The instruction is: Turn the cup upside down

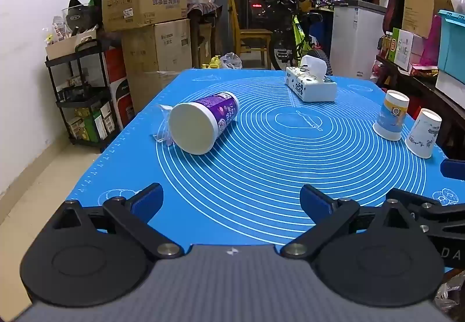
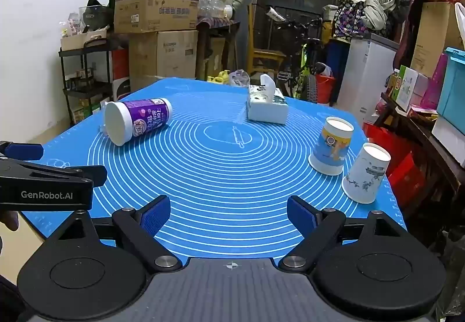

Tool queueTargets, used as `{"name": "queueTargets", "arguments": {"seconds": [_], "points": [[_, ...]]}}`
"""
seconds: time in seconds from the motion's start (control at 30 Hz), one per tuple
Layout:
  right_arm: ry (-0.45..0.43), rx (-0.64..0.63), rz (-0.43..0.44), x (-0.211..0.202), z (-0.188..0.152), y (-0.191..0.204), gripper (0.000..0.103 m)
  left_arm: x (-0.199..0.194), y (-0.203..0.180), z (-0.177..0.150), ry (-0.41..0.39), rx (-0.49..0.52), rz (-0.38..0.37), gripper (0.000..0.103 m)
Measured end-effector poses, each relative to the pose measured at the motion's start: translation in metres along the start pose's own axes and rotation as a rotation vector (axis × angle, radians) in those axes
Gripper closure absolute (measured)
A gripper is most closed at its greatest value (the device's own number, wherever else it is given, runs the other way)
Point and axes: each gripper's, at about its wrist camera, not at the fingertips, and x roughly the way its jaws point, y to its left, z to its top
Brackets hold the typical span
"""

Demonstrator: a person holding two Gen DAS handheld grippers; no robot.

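Cups: three in all on the blue mat [image 1: 261,176], which covers the counter.
Purple cup [image 1: 203,124]: one, lying on its side at the mat's left, its white end facing the cameras; in the right wrist view it is at [image 2: 136,124]. A bit of clear plastic [image 1: 162,124] lies just behind it, touching or nearly so.
Blue cup [image 1: 391,115]: one, standing mouth-down at the mat's right; seen again at [image 2: 331,147].
White cup [image 1: 423,133]: one, mouth-down too, just beside the blue one and nearer the mat's edge; [image 2: 366,173] in the other view. Whether the two touch I cannot tell.
Tissue box [image 1: 311,86]: one, toward the far side of the mat, a tissue sticking up from it.
Left gripper [image 1: 232,202]: wide apart, nothing between the fingers, low over the near edge of the mat, well apart from the purple cup.
Right gripper [image 2: 228,214]: wide apart as well, holding nothing, over the near edge, with the two mouth-down cups ahead to its right.
Grippers: two, side by side; each shows at the edge of the other's view.
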Motion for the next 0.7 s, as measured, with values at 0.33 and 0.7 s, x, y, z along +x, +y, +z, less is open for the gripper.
{"name": "queueTargets", "arguments": {"seconds": [0.33, 0.7], "points": [[0.003, 0.002, 0.001, 0.0001, 0.0000, -0.0003, 0.014, -0.0002, -0.0005, -0.0002, -0.006, 0.009, 0.005, 0.004], [0.002, 0.002, 0.001, 0.0000, 0.0000, -0.0008, 0.014, 0.0011, -0.0046, 0.0013, -0.009, 0.010, 0.002, 0.004]]}}
